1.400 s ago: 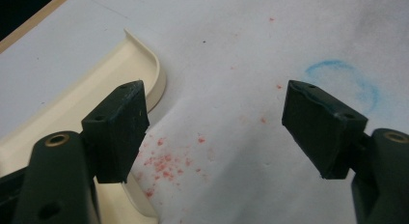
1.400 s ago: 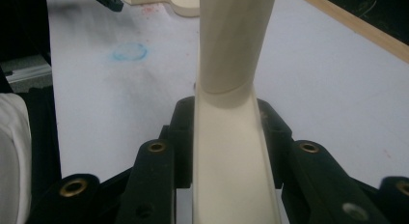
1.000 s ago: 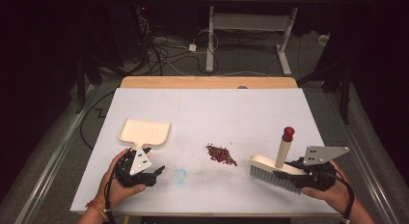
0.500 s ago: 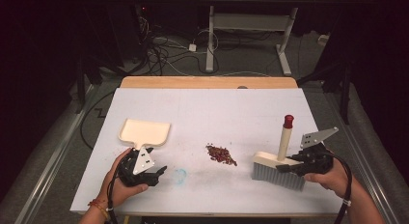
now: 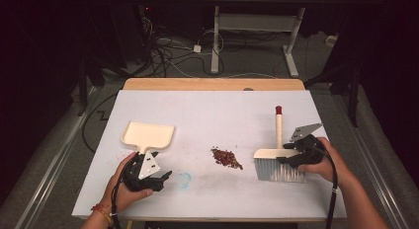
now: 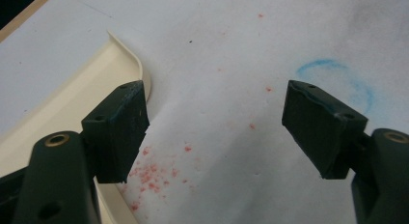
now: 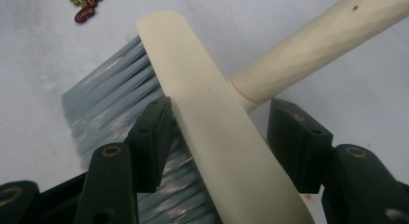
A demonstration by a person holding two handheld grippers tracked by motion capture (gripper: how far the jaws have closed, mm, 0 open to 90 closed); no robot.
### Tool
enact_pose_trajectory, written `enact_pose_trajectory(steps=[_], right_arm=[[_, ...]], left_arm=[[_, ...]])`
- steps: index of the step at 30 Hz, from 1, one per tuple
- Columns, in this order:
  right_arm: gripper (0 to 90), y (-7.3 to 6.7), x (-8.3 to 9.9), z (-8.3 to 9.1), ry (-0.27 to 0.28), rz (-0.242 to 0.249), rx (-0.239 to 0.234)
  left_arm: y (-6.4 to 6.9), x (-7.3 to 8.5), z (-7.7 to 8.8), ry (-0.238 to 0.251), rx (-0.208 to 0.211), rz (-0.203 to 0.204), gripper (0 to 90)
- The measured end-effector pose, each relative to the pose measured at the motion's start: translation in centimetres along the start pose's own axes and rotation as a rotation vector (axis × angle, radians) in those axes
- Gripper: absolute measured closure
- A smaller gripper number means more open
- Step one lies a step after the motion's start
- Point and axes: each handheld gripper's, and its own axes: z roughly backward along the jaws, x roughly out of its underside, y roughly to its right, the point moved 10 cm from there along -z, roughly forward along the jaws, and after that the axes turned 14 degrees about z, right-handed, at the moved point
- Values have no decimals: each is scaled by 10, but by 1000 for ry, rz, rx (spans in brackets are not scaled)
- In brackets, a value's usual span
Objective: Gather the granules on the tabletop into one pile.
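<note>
One brush [image 5: 276, 157]: cream plastic head, round cream handle with a red tip, grey bristles; lies flat at the desk's right, handle pointing away from the person.
One dustpan [image 5: 147, 136]: cream plastic, shallow, flat on the desk's left.
One small pile of beans [image 5: 226, 157]: red-brown with a few green, between dustpan and brush.
One desk [image 5: 212, 110]: white sheet top, wooden far edge, faint blue ring and red specks.
Left claw [image 5: 165, 175]: jaws wide, holding nothing, just beside the dustpan.
Right claw [image 7: 219, 137]: jaws have just been opening, brush head between them, one pad on the bristles, the other clear.
No readable writing.
</note>
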Motion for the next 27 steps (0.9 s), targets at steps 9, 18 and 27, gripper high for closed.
enact_pose_trajectory(steps=[9, 18, 27], right_arm=[[464, 20, -8, 6, 92, -59, 196], [360, 10, -22, 38, 261, -143, 376], [241, -23, -37, 84, 516, -146, 541]], left_arm=[[0, 0, 2, 4, 2, -4, 236], [-3, -3, 8, 35, -12, 0, 234], [-3, -9, 10, 79, -35, -3, 186]])
